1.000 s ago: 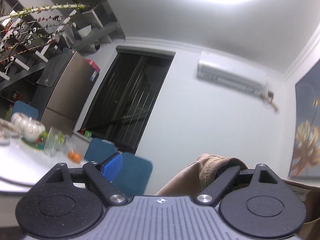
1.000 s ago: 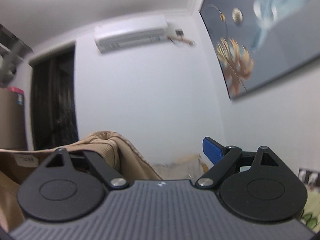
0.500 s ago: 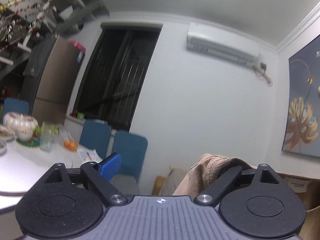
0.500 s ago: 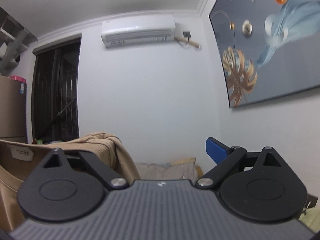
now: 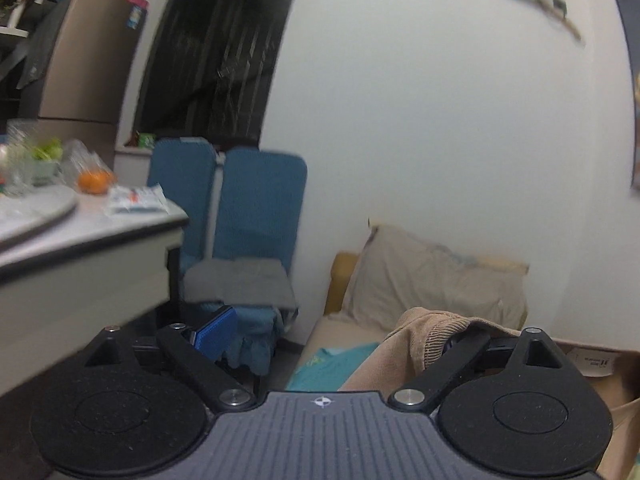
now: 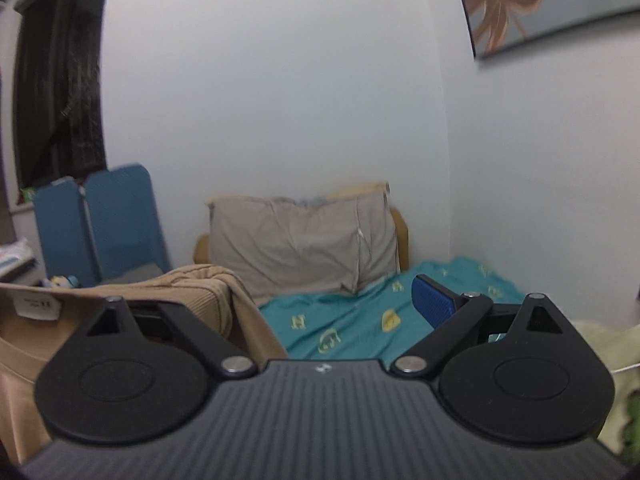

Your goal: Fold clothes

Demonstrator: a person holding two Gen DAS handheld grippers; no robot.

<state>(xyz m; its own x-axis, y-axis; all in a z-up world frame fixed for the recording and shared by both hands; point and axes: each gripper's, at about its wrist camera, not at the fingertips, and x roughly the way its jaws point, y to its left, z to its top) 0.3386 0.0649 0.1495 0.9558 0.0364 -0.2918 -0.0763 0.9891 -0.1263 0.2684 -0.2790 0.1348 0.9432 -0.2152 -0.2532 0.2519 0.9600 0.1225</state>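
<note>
A tan knit garment [image 5: 416, 344] hangs between my two grippers. In the left wrist view it drapes over the right finger of my left gripper [image 5: 336, 332]; the blue left pad [image 5: 214, 330] is bare and the jaws stand wide apart. In the right wrist view the same garment [image 6: 192, 292], with a white label [image 6: 36, 306], drapes over the left finger of my right gripper [image 6: 288, 304]; the blue right pad [image 6: 432, 302] is bare and the jaws stand wide. A teal patterned bed sheet [image 6: 360, 320] lies below.
A beige pillow [image 6: 296, 248] leans on the wall at the bed head. Two blue chairs [image 5: 240, 208] with grey cloth stand left of the bed. A white table [image 5: 80, 240] with an orange and glassware is at far left. A pale green cloth [image 6: 608, 368] lies right.
Both cameras have tilted down from the ceiling and wall to the bed, pillow and chairs. The garment stays draped on the same fingers of both grippers.
</note>
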